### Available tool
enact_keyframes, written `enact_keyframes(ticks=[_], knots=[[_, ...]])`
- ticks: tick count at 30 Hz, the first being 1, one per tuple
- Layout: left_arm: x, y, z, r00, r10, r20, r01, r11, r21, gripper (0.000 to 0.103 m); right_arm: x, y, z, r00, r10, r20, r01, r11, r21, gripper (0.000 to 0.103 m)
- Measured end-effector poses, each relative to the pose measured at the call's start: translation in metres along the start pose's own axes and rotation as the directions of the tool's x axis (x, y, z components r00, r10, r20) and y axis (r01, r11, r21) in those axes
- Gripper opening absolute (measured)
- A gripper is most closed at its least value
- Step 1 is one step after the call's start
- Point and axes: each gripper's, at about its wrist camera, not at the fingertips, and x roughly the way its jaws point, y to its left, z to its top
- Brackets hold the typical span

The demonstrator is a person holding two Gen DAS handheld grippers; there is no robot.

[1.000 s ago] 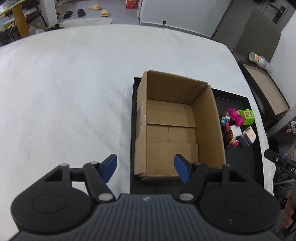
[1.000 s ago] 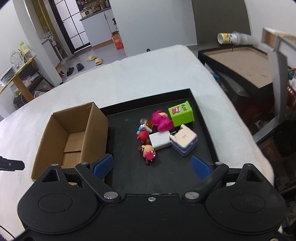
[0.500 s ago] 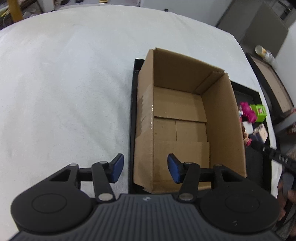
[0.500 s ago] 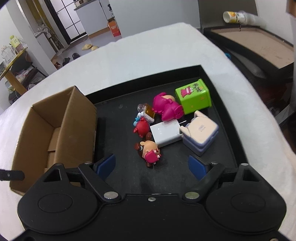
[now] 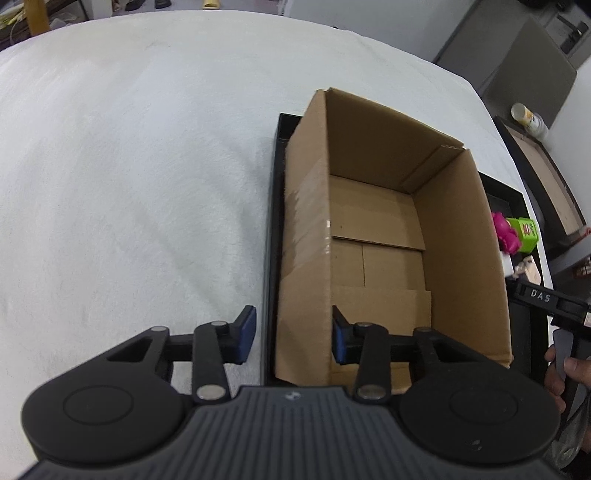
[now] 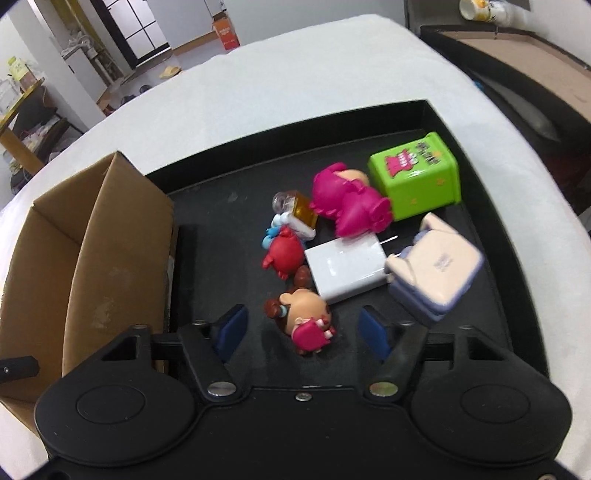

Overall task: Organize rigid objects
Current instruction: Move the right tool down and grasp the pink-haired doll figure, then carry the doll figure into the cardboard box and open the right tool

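An empty cardboard box [image 5: 384, 243] stands at the left end of a black tray [image 6: 221, 266]. My left gripper [image 5: 293, 338] is open and straddles the box's near left wall without clamping it. Toys lie in a cluster on the tray: a small doll in a pink dress [image 6: 306, 319], a red figure [image 6: 282, 253], a white block [image 6: 347, 264], a magenta figure [image 6: 349, 203], a green cube [image 6: 417, 177] and a cream-and-lilac piece [image 6: 434, 267]. My right gripper [image 6: 301, 332] is open, its fingers either side of the doll, not touching it.
The tray sits on a white cloth-covered table [image 5: 129, 184]. The box [image 6: 85, 266] fills the left part of the right wrist view. A dark side table with a paper cup [image 6: 480, 9] stands beyond the table's right edge.
My right gripper has moved forward and down so the doll now lies between its fingers, which have narrowed. My left gripper has closed in on the box's near left wall.
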Motion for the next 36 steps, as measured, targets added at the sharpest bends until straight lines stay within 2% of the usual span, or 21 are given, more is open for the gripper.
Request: enact_keyframes(ticks=[3, 4, 11, 19, 29, 36], knots=[[0.004, 0.002, -0.003, 1.000, -0.014, 0.011, 0.015, 1.000, -0.023, 0.028, 0.004, 0.001, -0.003, 1.000, -0.011, -0.013, 0.011, 1.000, -0.010, 0.036], [0.005, 0.002, -0.003, 0.999, -0.029, 0.013, 0.030, 0.999, -0.029, 0.025, 0.003, 0.001, -0.002, 1.000, -0.012, -0.013, 0.012, 1.000, -0.014, 0.034], [0.008, -0.002, -0.007, 0.998, -0.039, 0.049, 0.041, 0.999, -0.032, 0.024, -0.016, 0.001, -0.001, 1.000, -0.008, 0.004, 0.008, 0.999, -0.043, 0.034], [0.008, -0.003, -0.010, 0.998, -0.034, 0.047, 0.037, 0.998, -0.054, 0.024, -0.050, 0.009, 0.014, 0.998, 0.026, 0.057, -0.023, 0.998, -0.054, 0.034], [0.011, -0.004, -0.013, 0.998, -0.049, 0.035, 0.051, 0.996, -0.070, 0.024, -0.071, 0.054, 0.048, 0.983, 0.125, 0.134, -0.106, 0.984, -0.140, 0.034], [0.012, 0.000, -0.013, 0.997, -0.077, 0.027, 0.078, 0.994, -0.081, 0.024, -0.064, 0.083, 0.059, 0.977, 0.178, 0.121, -0.152, 0.969, -0.196, 0.034]])
